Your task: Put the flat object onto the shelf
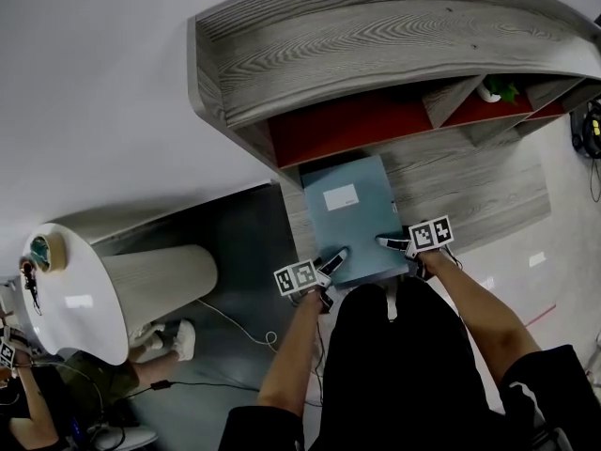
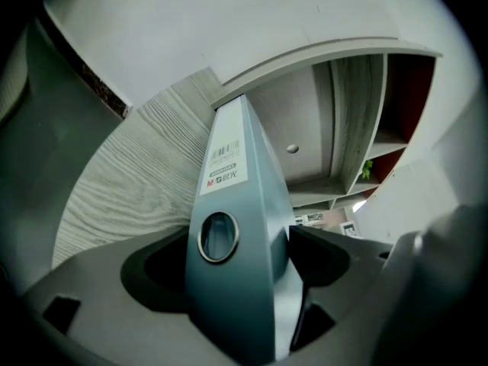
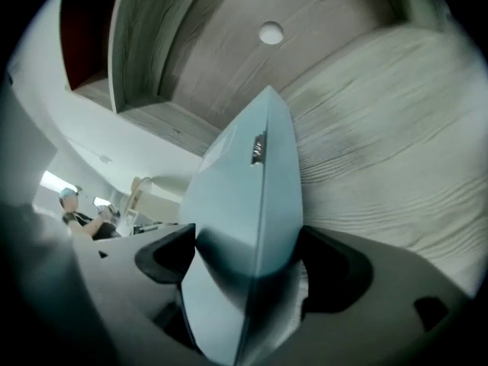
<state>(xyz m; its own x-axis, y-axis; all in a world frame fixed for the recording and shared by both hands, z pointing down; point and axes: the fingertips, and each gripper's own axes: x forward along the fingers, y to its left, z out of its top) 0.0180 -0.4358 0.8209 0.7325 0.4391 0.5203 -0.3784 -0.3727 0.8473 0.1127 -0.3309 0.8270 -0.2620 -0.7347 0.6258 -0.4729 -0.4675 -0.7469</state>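
File: one blue-grey file (image 1: pixel 352 216) lies flat on the shelf (image 1: pixel 460 177), at the left end of its lower board, near edge by the front edge
Handling: judged stiff, smooth and slippery, fairly light; thick at the spine and thin opposite, so the near corners suit best
Left gripper (image 1: pixel 333 259): jaws spread, spine corner with its finger hole (image 2: pixel 218 236) between them
Right gripper (image 1: pixel 392 242): jaws spread wide about the other near corner
Count: one file, one shelf, two grippers
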